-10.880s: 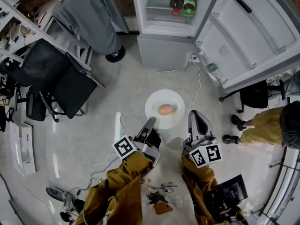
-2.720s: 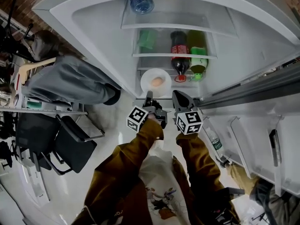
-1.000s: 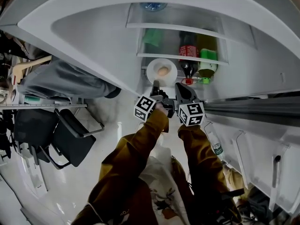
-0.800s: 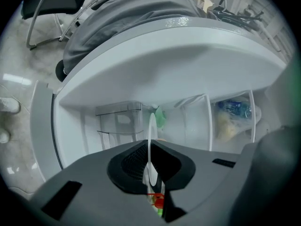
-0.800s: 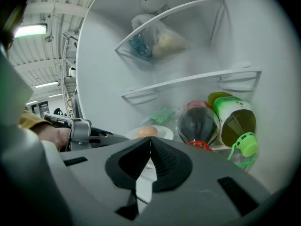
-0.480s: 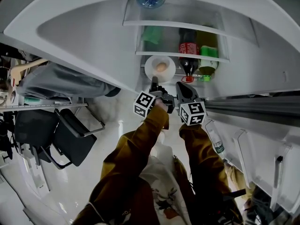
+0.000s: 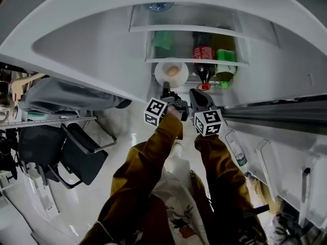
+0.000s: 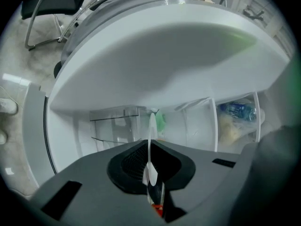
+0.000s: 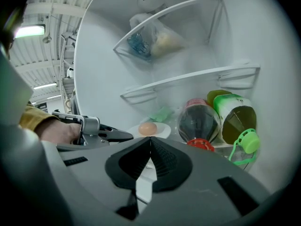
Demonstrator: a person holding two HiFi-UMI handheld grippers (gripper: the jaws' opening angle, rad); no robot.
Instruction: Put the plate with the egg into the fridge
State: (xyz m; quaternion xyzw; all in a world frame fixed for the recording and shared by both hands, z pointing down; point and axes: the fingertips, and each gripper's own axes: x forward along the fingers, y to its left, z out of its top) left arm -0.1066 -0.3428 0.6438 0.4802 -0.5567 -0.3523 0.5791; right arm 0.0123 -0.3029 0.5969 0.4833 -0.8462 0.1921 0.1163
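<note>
Sleeves [image 7: 148,172] in mustard brown reach toward the plate [image 7: 171,73], each arm ending in a gripper with a marker cube. The left gripper [image 7: 166,89] is clamped on the near rim of the plate; in the left gripper view [image 8: 150,147] the white rim [image 8: 151,126] shows edge-on, pinched between the two dark jaws. The right gripper [image 7: 195,94] hangs just right of the plate, not touching it. In the right gripper view [image 9: 150,139] its jaws are closed together with nothing between them.

The plate sits inside the open fridge [image 7: 92,40], with a brown egg [image 7: 173,71] at its middle. The right gripper view also shows the egg [image 9: 147,128] on the plate [image 9: 163,130]. Whether the plate rests on a shelf cannot be told.

Just right of the plate is a cola bottle [image 7: 203,60] with a red cap, and beyond it a green bottle [image 7: 224,60], both caps pointing toward the grippers. Behind the plate lies a green packet [image 7: 164,40]. Farthest from the plate, on the top shelf, is a water bottle [image 7: 156,6].
</note>
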